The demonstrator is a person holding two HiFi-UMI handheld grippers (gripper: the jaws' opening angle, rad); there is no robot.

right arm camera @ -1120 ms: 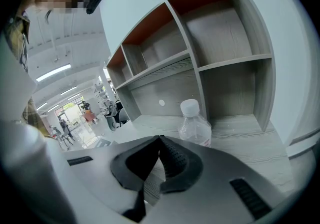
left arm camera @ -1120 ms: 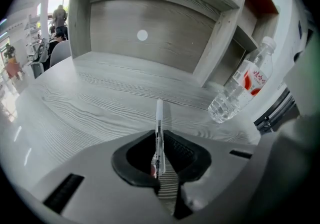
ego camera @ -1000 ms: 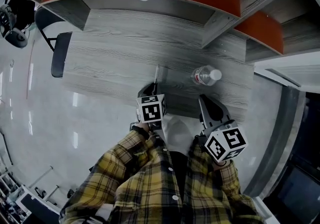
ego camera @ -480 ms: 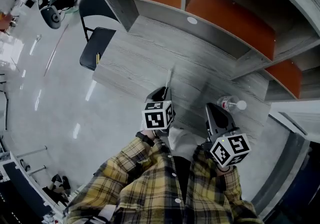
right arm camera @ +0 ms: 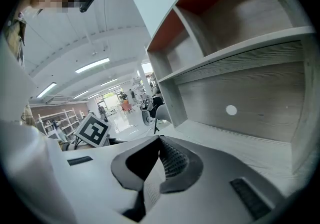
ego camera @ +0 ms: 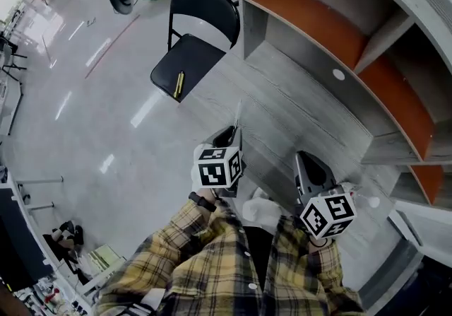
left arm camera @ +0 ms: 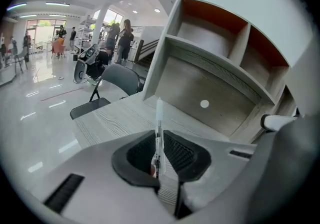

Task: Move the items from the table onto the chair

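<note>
Transport is the step in hand, as I judge it. Your left gripper (left arm camera: 159, 144) is clamped on the lower end of a thin white pen (left arm camera: 159, 115), and most of the shaft stands free above the pads. Your right gripper (right arm camera: 160, 140) has its jaws together with nothing between them.

Hold the squeeze steady. A slim, smooth shaft gripped at 1 end can pivot or slip if you swing fast. Carry the pen to the chair (ego camera: 185, 60), which stands off the far end of the table (ego camera: 296, 109), well apart from both grippers in the head view. Bring it low over the black seat and tilt the gripper until the pen lies nearly flat, then open. Dropped from higher up, it would likely roll off. Aim for bare seat beside the 1 yellow pen (ego camera: 179, 84) that lies there near an edge, not on top of it.

A clear bottle (ego camera: 361, 196) with a white cap sits on the table just beyond your right gripper, partly hidden. I cannot tell whether it stands or lies.

The shelf unit (ego camera: 318, 25) above the table has open, orange-lined compartments. Every 1 that shows looks empty.
</note>
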